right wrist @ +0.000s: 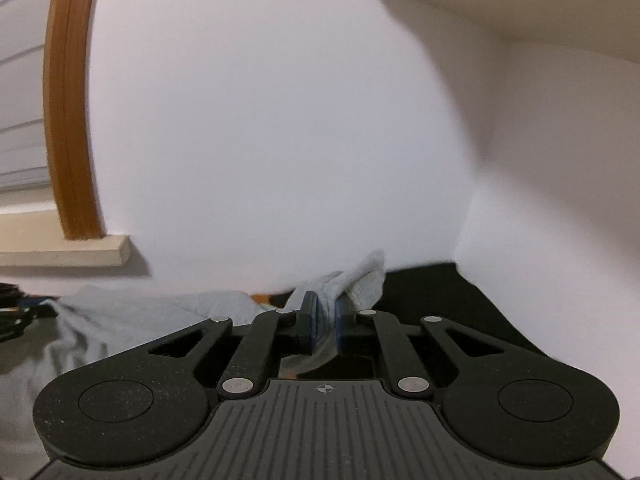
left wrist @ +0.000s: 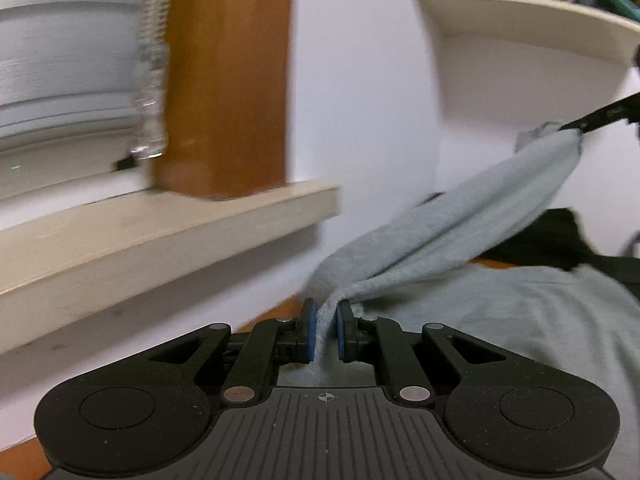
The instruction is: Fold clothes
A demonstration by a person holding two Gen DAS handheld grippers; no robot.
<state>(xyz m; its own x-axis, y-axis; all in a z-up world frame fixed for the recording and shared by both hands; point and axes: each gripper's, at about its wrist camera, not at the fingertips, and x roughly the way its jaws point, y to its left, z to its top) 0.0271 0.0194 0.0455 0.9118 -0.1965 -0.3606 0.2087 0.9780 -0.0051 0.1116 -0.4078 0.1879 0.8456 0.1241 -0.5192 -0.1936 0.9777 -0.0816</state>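
Observation:
A light grey garment (left wrist: 460, 224) hangs stretched in the air between both grippers, its lower part draped below (left wrist: 520, 320). My left gripper (left wrist: 326, 332) is shut on one bunched edge of it, cloth pinched between the blue pads. The edge runs up and right to my right gripper (left wrist: 576, 130), whose black fingers clamp the far corner. In the right wrist view my right gripper (right wrist: 325, 326) is shut on a fold of the grey garment (right wrist: 356, 280), and the rest of it (right wrist: 132, 316) sags to the left.
A cream window sill (left wrist: 168, 240) and a brown wooden frame (left wrist: 228, 80) stand close on the left. A white shelf (left wrist: 520, 28) with books hangs at upper right. A dark cloth (left wrist: 548, 236) lies behind the garment. White wall (right wrist: 280, 120) fills the front.

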